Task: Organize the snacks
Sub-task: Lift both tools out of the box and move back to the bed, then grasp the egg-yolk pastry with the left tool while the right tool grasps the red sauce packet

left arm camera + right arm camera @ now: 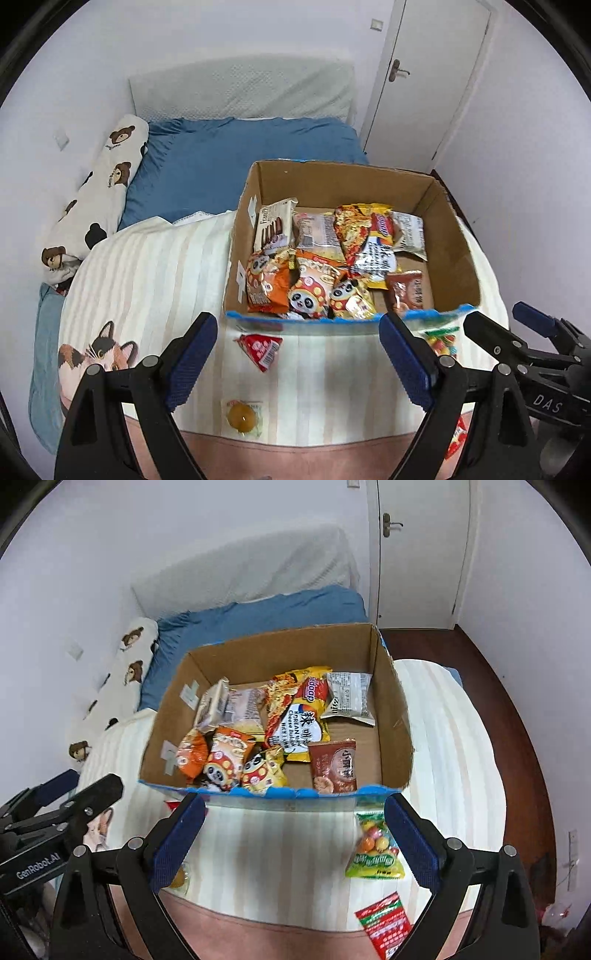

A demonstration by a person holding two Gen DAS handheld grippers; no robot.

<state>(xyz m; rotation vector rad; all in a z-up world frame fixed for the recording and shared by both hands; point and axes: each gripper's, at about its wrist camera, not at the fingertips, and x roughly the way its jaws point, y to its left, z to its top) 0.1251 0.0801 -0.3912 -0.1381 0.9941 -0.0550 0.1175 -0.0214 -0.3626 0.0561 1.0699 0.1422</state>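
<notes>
— Left wrist view: your left gripper (299, 360) hangs over the striped cream blanket (155, 266), jaws spread wide with nothing between the pads. What lies under it?

— A red triangular snack packet (261, 349) and a clear-wrapped yellow round sweet (242, 416), both loose near the blanket's near edge, just outside the open brown cardboard box (454, 236) full of snack bags.

— And your right gripper (295, 843)?

— Right wrist view shows it likewise agape and empty. A green bag of coloured candy balls (373, 849) lies beside its right finger, touching the box's near wall, with a red-and-green flat sachet (386, 921) closer to the near edge.
</notes>
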